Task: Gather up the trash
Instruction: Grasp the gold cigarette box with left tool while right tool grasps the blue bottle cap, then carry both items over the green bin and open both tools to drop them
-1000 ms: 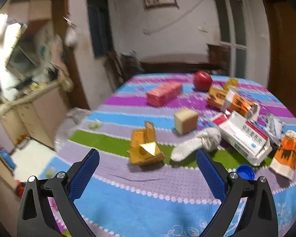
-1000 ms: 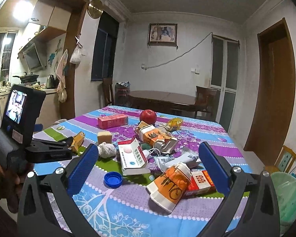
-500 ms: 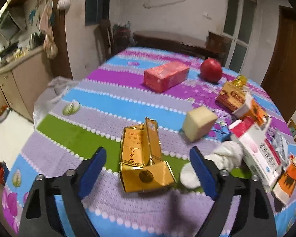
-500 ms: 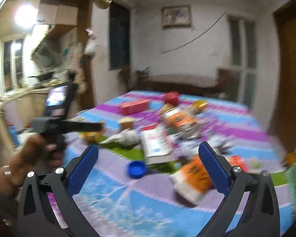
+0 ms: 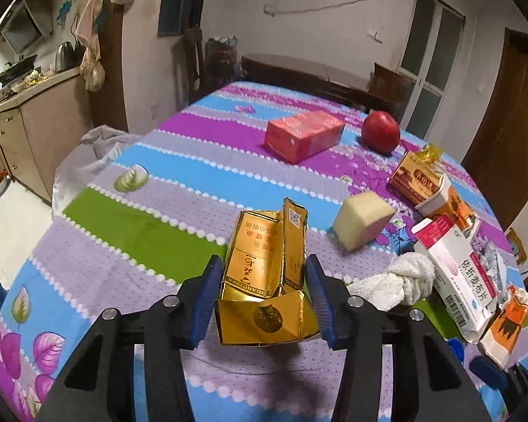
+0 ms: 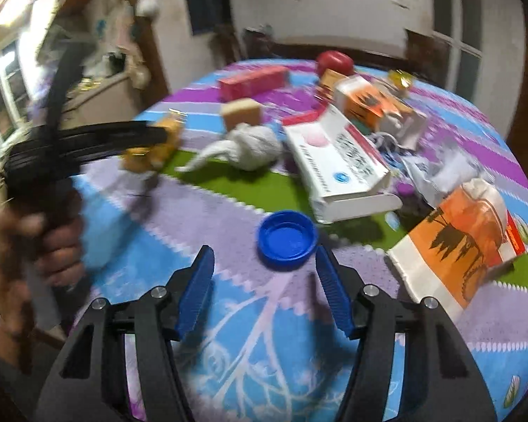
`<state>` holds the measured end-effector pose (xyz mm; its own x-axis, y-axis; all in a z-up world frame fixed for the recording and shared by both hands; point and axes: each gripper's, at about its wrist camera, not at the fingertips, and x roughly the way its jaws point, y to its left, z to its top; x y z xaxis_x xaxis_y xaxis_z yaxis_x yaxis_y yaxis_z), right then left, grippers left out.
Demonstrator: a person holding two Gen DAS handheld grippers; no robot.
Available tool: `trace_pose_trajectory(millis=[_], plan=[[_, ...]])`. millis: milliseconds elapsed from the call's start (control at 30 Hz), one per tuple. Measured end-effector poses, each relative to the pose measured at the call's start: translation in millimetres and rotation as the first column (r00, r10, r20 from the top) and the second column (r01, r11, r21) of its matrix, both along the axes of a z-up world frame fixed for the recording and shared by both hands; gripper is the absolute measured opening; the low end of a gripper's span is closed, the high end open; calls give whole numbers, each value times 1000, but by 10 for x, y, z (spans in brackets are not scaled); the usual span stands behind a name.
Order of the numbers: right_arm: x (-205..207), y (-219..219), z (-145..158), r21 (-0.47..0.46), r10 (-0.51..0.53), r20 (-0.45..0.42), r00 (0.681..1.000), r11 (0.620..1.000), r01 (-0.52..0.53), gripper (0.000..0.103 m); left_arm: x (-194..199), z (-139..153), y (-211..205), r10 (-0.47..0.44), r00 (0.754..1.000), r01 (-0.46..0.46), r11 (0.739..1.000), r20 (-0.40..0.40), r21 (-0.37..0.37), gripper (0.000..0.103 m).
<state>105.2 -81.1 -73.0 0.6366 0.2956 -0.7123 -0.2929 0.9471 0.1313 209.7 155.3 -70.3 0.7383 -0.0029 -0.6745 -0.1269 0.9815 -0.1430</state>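
The left gripper point(image 5: 264, 299) has just been closing its jaws around a flattened gold carton point(image 5: 267, 281) that lies on the bench point(image 5: 158, 190); the blue pads stand just beside the carton's two sides, and whether they press on it yet cannot be told. Just right of it lies a knotted white cloth point(image 5: 397, 281), and beyond that a pale yellow sponge block point(image 5: 362, 219). Farther back sit a pink box point(image 5: 304, 135) and a red apple point(image 5: 380, 132), well apart from the gold carton.

The right gripper point(image 6: 264, 281) has also just been closing its jaws, which are still partly apart and hold nothing. A blue bottle cap point(image 6: 287, 241) lies open side up just ahead of its fingertips, nearer the right-hand pad. Behind the cap lies a white medicine box point(image 6: 341, 165) with red trim, and to the right an orange and white paper bag point(image 6: 461, 239), with crumpled wrappers between them. The right view is blurred. At its left edge a hand point(image 6: 35, 246) grips the handle of the left gripper.

The bench wears a cloth striped in blue, lilac, green and purple with leaf prints. Around it are a kitchen counter point(image 5: 28, 123) with a kettle, a dark wooden table point(image 5: 309, 77), a glazed door and a framed picture high on the wall.
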Motion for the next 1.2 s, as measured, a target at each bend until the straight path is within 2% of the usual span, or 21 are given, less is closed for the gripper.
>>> trace_pose_trajectory(millis=[67, 200, 233, 433, 533, 633, 733, 800, 900, 967, 1033, 1067, 1133, 1200], plan=[[73, 31, -37, -25, -24, -22, 999, 999, 24, 57, -55, 52, 38, -5, 1000, 5, 1000, 22, 4, 50], [155, 81, -86, -73, -54, -30, 998, 996, 52, 44, -161, 136, 95, -18, 998, 17, 1000, 68, 11, 50], [196, 75, -92, -72, -55, -28, 998, 996, 53, 38, -185, 150, 95, -21, 997, 20, 1000, 79, 15, 50], [101, -8, -31, -25, -75, 17, 997, 997, 76, 38, -453, 271, 96, -39, 984, 40, 999, 174, 3, 50], [39, -29, 22, -2, -55, 70, 996, 998, 55, 38, -567, 324, 95, -39, 979, 43, 999, 198, -16, 50], [-55, -58, 68, 14, -43, 112, 993, 999, 42, 38, -668, 393, 30, -57, 976, 59, 998, 211, -2, 50], [-282, -207, 115, 56, -50, 118, 992, 997, 43, 38, -740, 480, -132, -90, 970, 85, 996, 228, 29, 50], [-519, -321, 186, 47, -54, 139, 989, 998, 48, 38, -775, 544, -254, -116, 965, 111, 993, 235, 35, 50], [-890, -691, 375, 75, -111, 170, 979, 992, 99, 38, -825, 674, -550, -181, 951, 171, 983, 250, 59, 50], [-1086, -1058, 528, 82, -199, 203, 959, 979, 186, 38, -855, 787, -821, -255, 933, 246, 967, 253, 68, 50], [-1289, -1470, 679, 107, -310, 235, 921, 950, 292, 38, -866, 911, -1146, -335, 909, 328, 942, 248, 70, 50], [-1408, -1743, 760, 110, -384, 246, 890, 923, 368, 38, -854, 961, -1305, -372, 896, 367, 928, 244, 69, 50], [-1562, -2154, 854, 108, -484, 250, 839, 875, 472, 38, -857, 1062, -1638, -456, 859, 457, 888, 234, 54, 50], [-1706, -2600, 886, 100, -577, 230, 784, 815, 571, 38, -851, 1173, -2101, -557, 800, 563, 825, 223, 39, 51]])
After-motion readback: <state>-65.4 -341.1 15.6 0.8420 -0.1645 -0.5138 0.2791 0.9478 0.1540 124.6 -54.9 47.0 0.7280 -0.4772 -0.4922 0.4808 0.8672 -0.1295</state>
